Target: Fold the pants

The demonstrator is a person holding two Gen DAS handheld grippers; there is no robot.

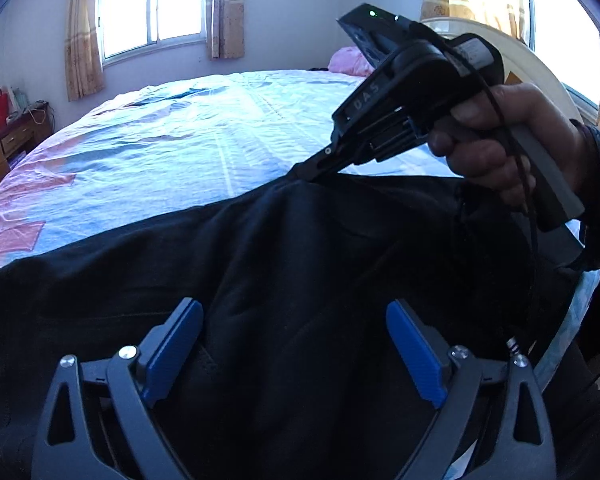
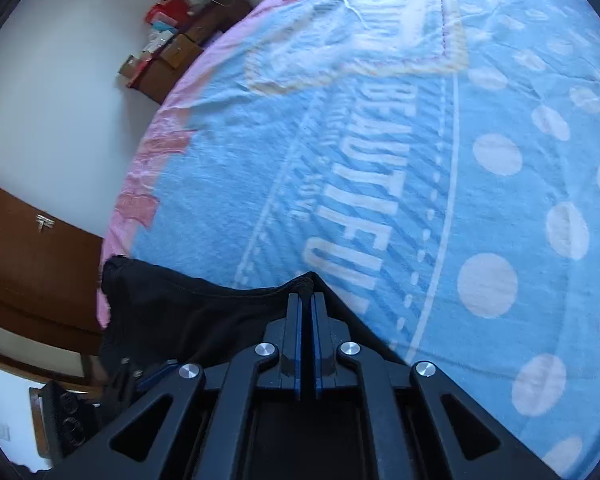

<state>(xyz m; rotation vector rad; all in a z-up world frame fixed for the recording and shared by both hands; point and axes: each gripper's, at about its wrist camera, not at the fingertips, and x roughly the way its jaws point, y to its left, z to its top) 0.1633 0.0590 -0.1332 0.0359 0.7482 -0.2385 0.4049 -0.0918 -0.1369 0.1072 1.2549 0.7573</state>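
Pinching a raised edge of the black pants (image 2: 188, 312), the right gripper (image 2: 307, 300) is clamped tight on the cloth, its tips aimed down at the blue bedspread (image 2: 440, 184). The left gripper (image 1: 296, 344) is spread wide and released, cloth lying under and between its blue pads (image 1: 172, 352). A hand (image 1: 496, 140) grips the right handle.

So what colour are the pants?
Black pants, clearest in the left wrist view.
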